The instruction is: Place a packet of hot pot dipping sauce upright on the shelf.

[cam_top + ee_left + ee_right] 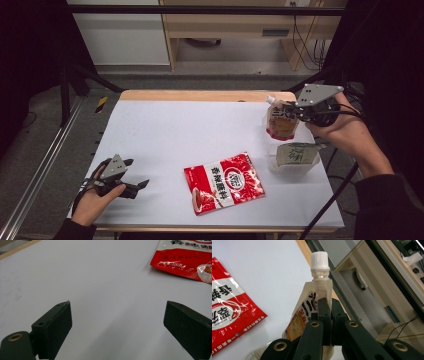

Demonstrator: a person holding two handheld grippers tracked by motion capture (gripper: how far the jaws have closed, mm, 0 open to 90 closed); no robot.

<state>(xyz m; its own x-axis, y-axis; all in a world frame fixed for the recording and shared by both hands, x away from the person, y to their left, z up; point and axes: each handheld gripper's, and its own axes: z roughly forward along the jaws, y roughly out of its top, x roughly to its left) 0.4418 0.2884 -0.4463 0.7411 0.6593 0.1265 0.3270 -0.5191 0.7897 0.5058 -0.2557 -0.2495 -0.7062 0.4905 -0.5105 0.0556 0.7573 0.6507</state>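
Observation:
My right gripper point(296, 111) is shut on the upper edge of a spouted pouch point(280, 120) with a white cap point(320, 262), holding it upright over the table's far right. In the right gripper view the jaws pinch the pouch point(304, 315) just below the spout. A red snack bag point(223, 182) lies flat near the front middle of the white table point(165, 135). My left gripper point(137, 175) rests at the front left, its jaws wide apart with nothing between them; the red bag's corner point(185, 260) lies beyond them.
A clear plastic tub point(295, 161) holding a pale green packet point(295, 152) stands at the right, just in front of the held pouch. A wooden desk point(240, 25) and cables are beyond the table's far edge.

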